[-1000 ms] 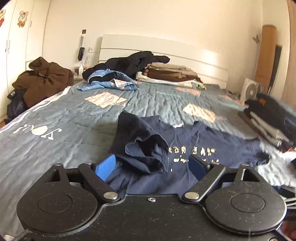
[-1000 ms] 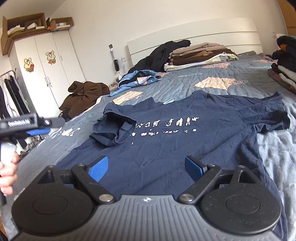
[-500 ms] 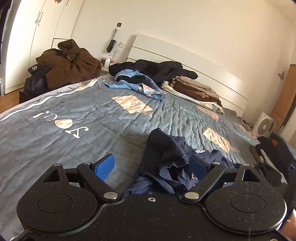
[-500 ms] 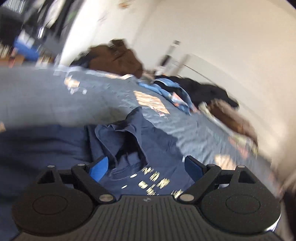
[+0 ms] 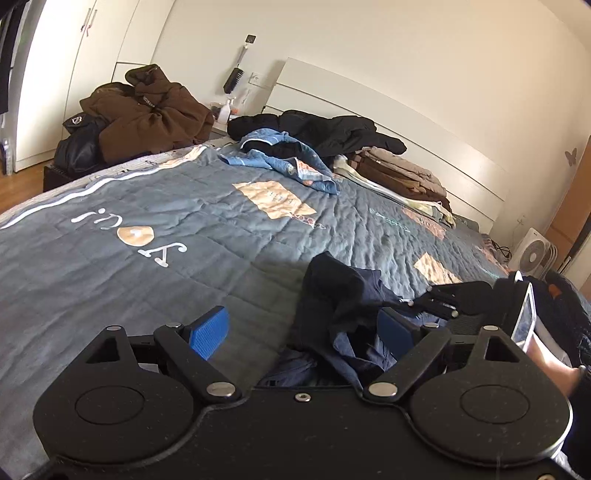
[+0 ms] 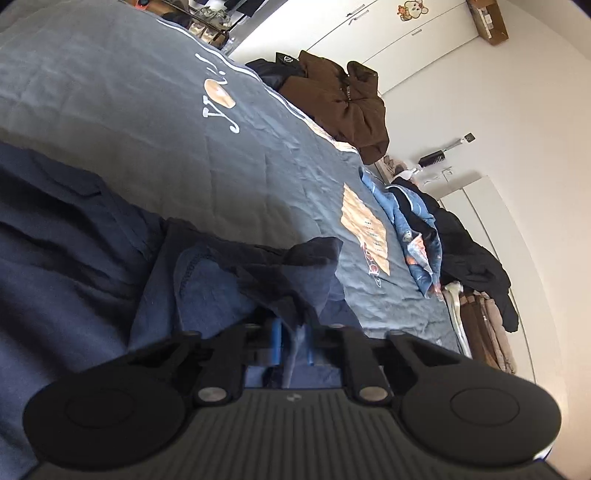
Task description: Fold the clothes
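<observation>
Right wrist: right gripper clamps navy shirt; bedspread lettering unreadable.

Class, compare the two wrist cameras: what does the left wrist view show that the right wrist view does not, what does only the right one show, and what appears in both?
Only the left wrist view shows the white fan, the open left gripper and the right gripper from outside.

Only the right wrist view shows the cartoon sticker on the wardrobe, and the right gripper shut on the navy shirt.

Both show the navy shirt, grey bedspread, brown coat and hanging brush.
</observation>
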`<state>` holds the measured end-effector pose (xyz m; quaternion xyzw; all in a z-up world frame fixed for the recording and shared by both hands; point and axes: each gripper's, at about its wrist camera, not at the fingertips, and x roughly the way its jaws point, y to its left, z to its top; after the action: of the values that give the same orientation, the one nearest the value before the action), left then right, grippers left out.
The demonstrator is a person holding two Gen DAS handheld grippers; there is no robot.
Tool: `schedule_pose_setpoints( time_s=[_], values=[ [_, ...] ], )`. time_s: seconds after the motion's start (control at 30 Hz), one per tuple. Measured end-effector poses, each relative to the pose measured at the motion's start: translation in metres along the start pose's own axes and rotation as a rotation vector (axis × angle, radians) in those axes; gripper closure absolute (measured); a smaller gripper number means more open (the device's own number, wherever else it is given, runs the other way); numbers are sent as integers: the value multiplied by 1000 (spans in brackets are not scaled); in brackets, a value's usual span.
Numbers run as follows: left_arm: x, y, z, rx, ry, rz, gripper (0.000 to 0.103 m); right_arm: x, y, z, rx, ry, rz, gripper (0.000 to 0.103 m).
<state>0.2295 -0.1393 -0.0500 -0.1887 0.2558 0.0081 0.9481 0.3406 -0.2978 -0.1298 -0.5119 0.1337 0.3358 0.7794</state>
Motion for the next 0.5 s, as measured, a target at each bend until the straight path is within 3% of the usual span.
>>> schedule_pose_setpoints(
  time_s=[0.07, 0.2, 0.33, 0.4, 0.43, 0.5],
  values=[
    [1, -1, -1, 6, 5, 5, 16, 3, -18, -3, 81, -11, -21, 97],
    [2, -4, -4, 15, 12, 10, 16, 9, -55, -10, 244, -34, -62, 98],
    [4, -9, -6, 34, 20, 11, 16, 35, -111, -49, 585, -12, -70, 97],
    [5, -10, -7, 40, 25, 13, 17, 57, -128, -73, 733, 37, -48, 89],
    [6, -10, -8, 39, 26, 14, 16, 71, -128, -83, 771, 105, -46, 85],
    [6, -9, -7, 37, 29, 16, 16, 97, -126, -101, 816, 244, -33, 62]
  ],
)
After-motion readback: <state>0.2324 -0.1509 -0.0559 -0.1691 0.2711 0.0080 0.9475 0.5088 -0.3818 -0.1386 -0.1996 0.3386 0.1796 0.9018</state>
